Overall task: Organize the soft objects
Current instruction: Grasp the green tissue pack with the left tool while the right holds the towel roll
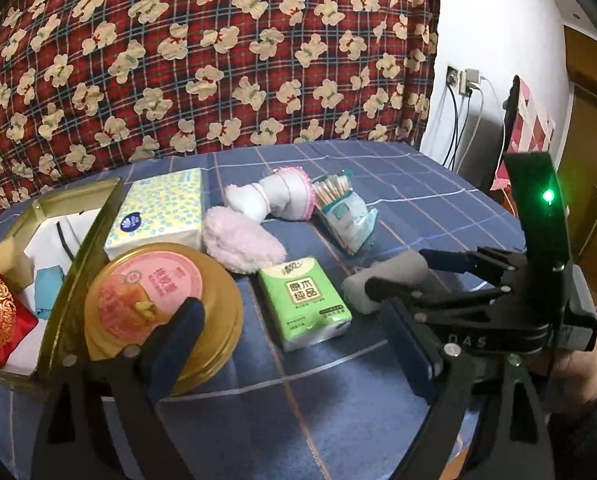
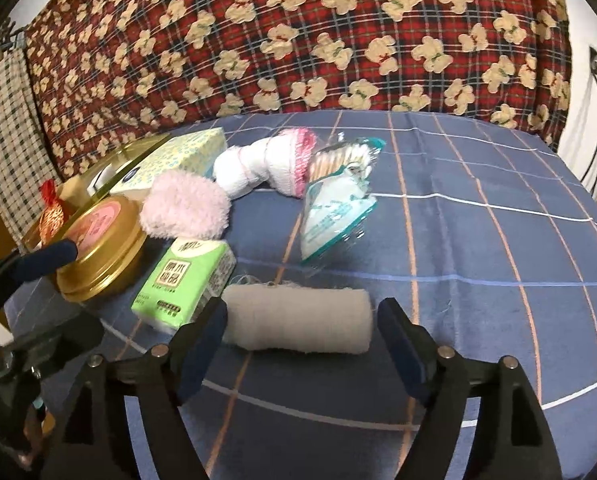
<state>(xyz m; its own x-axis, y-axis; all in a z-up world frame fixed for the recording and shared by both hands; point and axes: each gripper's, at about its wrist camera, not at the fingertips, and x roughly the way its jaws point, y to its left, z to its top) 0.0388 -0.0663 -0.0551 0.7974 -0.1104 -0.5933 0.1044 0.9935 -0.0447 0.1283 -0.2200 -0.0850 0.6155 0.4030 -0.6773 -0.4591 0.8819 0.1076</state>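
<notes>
Right gripper (image 2: 300, 324) fingers spread wide either side of grey cloth roll (image 2: 298, 318), roll lay on blue checked worktop (image 2: 478, 240) between pads, no visible squeeze. Left gripper (image 1: 298, 344) fingers open, empty, near gold tin lid (image 1: 158, 304). Green tissue pack (image 1: 304, 302) just left of roll; pink fluffy puff (image 1: 240, 244) behind it.

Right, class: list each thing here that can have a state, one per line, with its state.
Gold tin box: open, items inside.
Round tin: lid on.
Cotton swab bag: lying flat.
Gauze roll: rolled, lying between the right claw's fingers.
Left claw: open, empty.
Right claw: open, astride the roll.
</notes>
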